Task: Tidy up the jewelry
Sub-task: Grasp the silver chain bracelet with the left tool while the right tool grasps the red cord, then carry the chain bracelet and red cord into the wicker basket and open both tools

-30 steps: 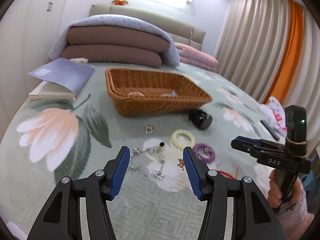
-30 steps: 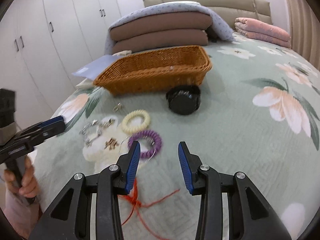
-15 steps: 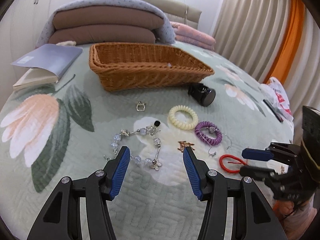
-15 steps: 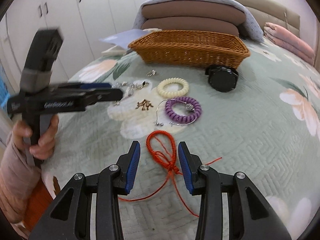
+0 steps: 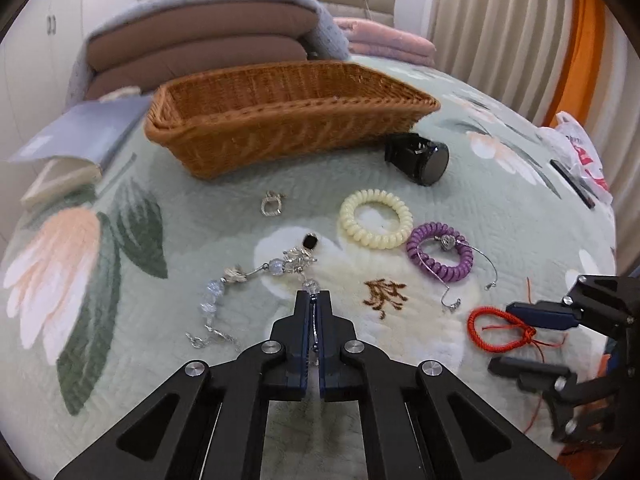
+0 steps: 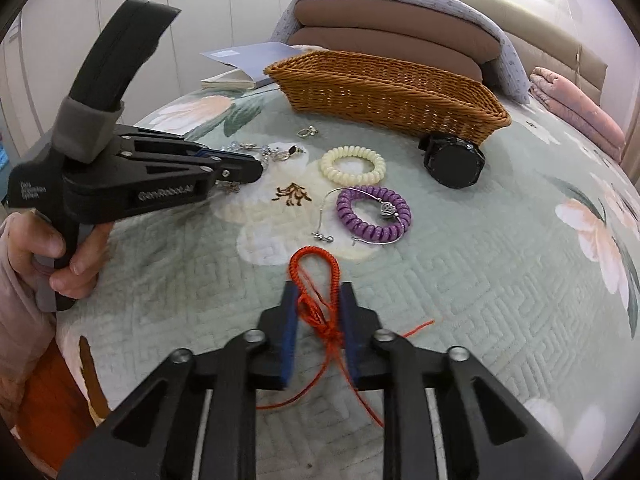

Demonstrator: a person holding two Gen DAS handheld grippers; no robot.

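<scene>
Jewelry lies on the green floral bedspread in front of a wicker basket (image 5: 280, 108). My left gripper (image 5: 314, 300) is shut on the silver beaded bracelet (image 5: 224, 284), pinching its chain between the pads. My right gripper (image 6: 318, 296) has narrowed around the red cord bracelet (image 6: 316, 276), whose knot lies between the blue pads; a gap still shows. The red cord also shows in the left wrist view (image 5: 500, 328). Nearby lie a cream coil hair tie (image 5: 376, 218), a purple coil hair tie (image 5: 440, 254) with a silver bangle across it, a small silver ring (image 5: 272, 204) and a black watch (image 5: 420, 158).
A blue-grey booklet (image 5: 80, 132) lies on a book left of the basket. Folded brown pillows and a blanket (image 5: 208, 44) are stacked behind it. A plastic bag (image 5: 580, 152) lies at the bed's right edge. White wardrobes (image 6: 120, 0) stand beyond the left side.
My left gripper moved forward and closed on the beaded bracelet's chain. My right gripper's jaws narrowed around the red cord's knot.
</scene>
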